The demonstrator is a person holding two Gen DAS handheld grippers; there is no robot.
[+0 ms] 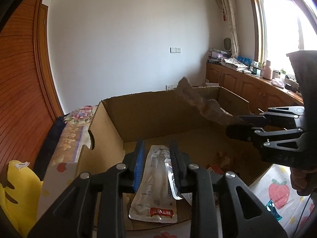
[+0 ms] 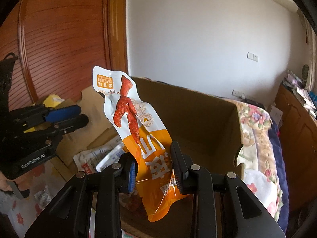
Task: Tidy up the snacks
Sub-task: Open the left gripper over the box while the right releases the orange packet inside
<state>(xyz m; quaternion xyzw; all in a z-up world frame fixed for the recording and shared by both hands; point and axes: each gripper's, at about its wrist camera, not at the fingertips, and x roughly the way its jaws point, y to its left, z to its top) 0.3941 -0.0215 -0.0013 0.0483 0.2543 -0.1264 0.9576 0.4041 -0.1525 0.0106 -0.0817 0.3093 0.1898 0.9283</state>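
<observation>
The right gripper (image 2: 153, 165) grasps an orange chicken-foot snack packet (image 2: 138, 127), upright above the open cardboard box (image 1: 150, 115). The left gripper (image 1: 156, 160) hangs released over a silver snack pouch (image 1: 156, 188) lying on the box floor.

An orange-and-white chicken-foot snack pouch (image 2: 138, 130) stands upright above the open cardboard box (image 2: 208, 119); a silvery white packet (image 1: 156, 182) lies flat inside.
</observation>
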